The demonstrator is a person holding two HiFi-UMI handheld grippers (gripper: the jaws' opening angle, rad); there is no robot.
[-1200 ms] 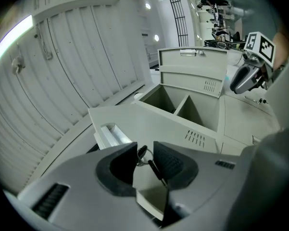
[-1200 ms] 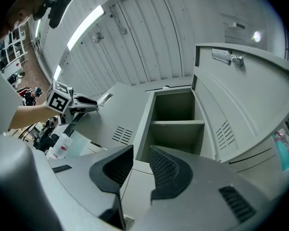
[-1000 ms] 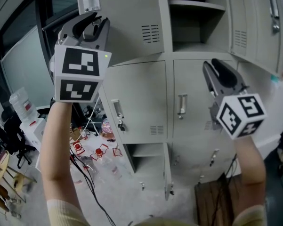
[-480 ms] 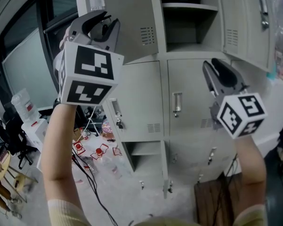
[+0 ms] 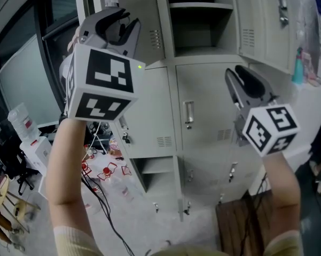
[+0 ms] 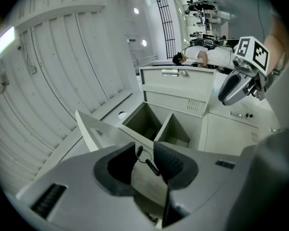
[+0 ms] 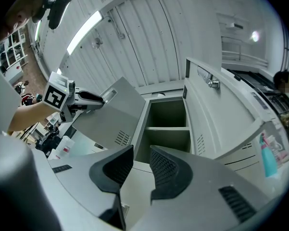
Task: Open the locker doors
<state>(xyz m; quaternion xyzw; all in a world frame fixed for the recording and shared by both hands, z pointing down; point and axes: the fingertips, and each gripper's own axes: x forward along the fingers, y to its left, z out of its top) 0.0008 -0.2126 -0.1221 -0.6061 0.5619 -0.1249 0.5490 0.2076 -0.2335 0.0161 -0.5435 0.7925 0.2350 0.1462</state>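
A bank of grey lockers [image 5: 149, 111] fills the head view. The top middle compartment [image 5: 195, 25] stands open with a shelf inside, its doors [image 5: 261, 25] swung out to both sides. A low compartment [image 5: 155, 167] is open too. The middle doors are closed, one with a handle [image 5: 188, 112]. My left gripper [image 5: 115, 25] is raised in front of the upper left door, jaws apart and empty. In the left gripper view [image 6: 145, 160] a key on a ring [image 6: 146, 161] shows on the door beyond the jaws. My right gripper [image 5: 245, 87] hangs before the closed middle doors, open and empty [image 7: 141, 165].
Cables, red scraps [image 5: 109, 172] and a plastic bottle [image 5: 21, 119] litter the floor at the left. A wooden crate [image 5: 245, 223] sits at the lower right. A blue bottle [image 5: 298, 71] stands at the right by the open door.
The lockers have slid left in the head view. My left gripper has moved right and looks larger. The right gripper holds about the same spot in the picture.
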